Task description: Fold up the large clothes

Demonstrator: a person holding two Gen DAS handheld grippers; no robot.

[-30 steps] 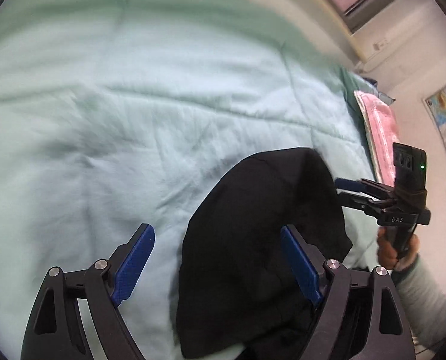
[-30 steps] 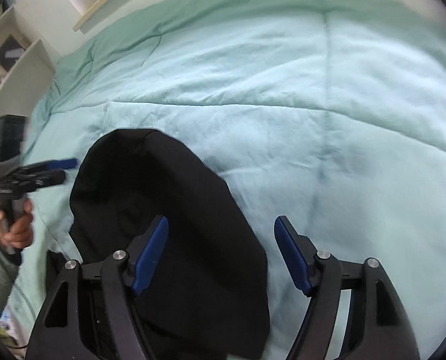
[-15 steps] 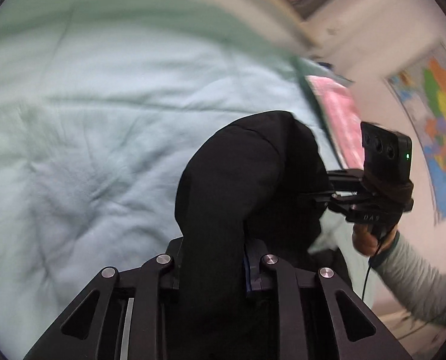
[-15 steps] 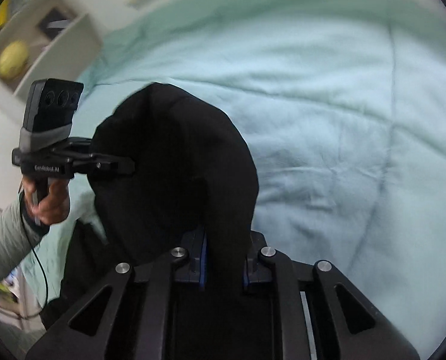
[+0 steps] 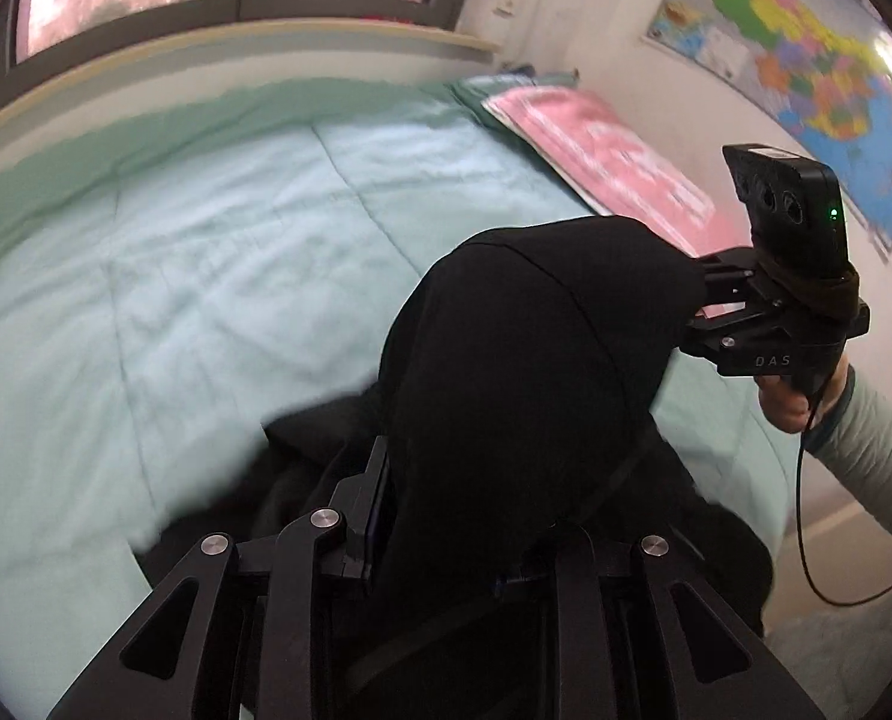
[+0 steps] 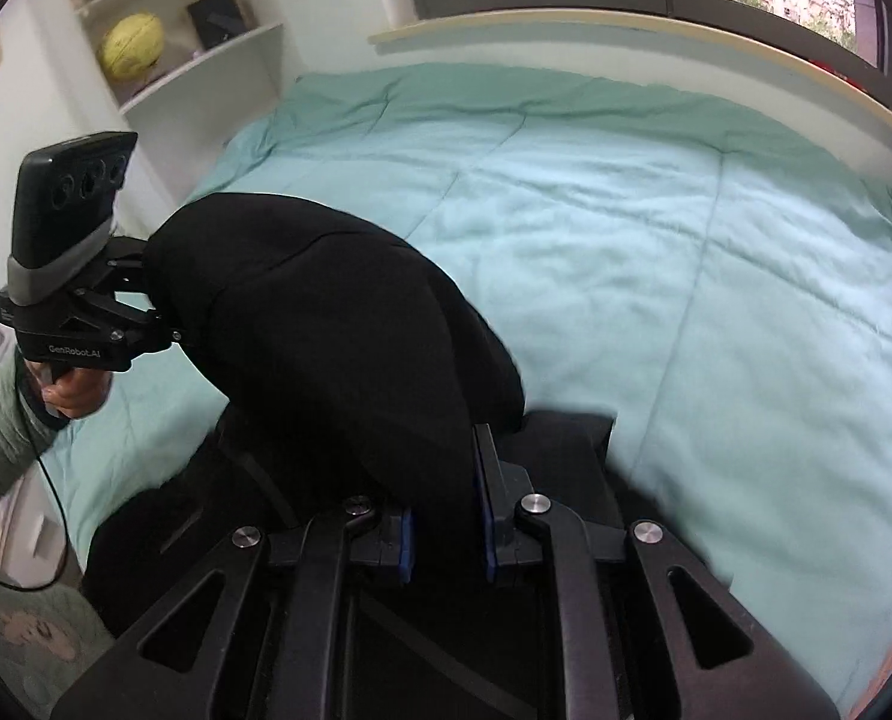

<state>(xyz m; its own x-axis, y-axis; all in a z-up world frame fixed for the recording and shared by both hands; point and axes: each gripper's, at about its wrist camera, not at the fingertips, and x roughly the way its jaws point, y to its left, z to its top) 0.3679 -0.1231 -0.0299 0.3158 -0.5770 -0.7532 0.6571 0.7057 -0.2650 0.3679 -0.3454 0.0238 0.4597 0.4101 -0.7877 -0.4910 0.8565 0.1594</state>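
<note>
A large black garment (image 5: pixel 523 372) hangs stretched between both grippers above a mint-green quilted bed (image 5: pixel 206 276). My left gripper (image 5: pixel 446 534) is shut on one edge of it; its fingertips are hidden by the cloth. In the right wrist view my right gripper (image 6: pixel 446 534) is shut on the other edge of the black garment (image 6: pixel 338 324). The rest of the cloth trails down onto the bed's near edge. Each gripper shows in the other's view: the right one (image 5: pixel 703 294) at right, the left one (image 6: pixel 152 300) at left.
A pink pillow (image 5: pixel 601 156) lies at the bed's right end under a wall map (image 5: pixel 805 60). A window sill (image 6: pixel 625 30) runs behind the bed (image 6: pixel 685 276). White shelves (image 6: pixel 194 60) with a yellow ball (image 6: pixel 131 45) stand at the left.
Both grippers closed on the black garment and lifted it off the bed. The cameras have tilted up, so the window and walls now show.
</note>
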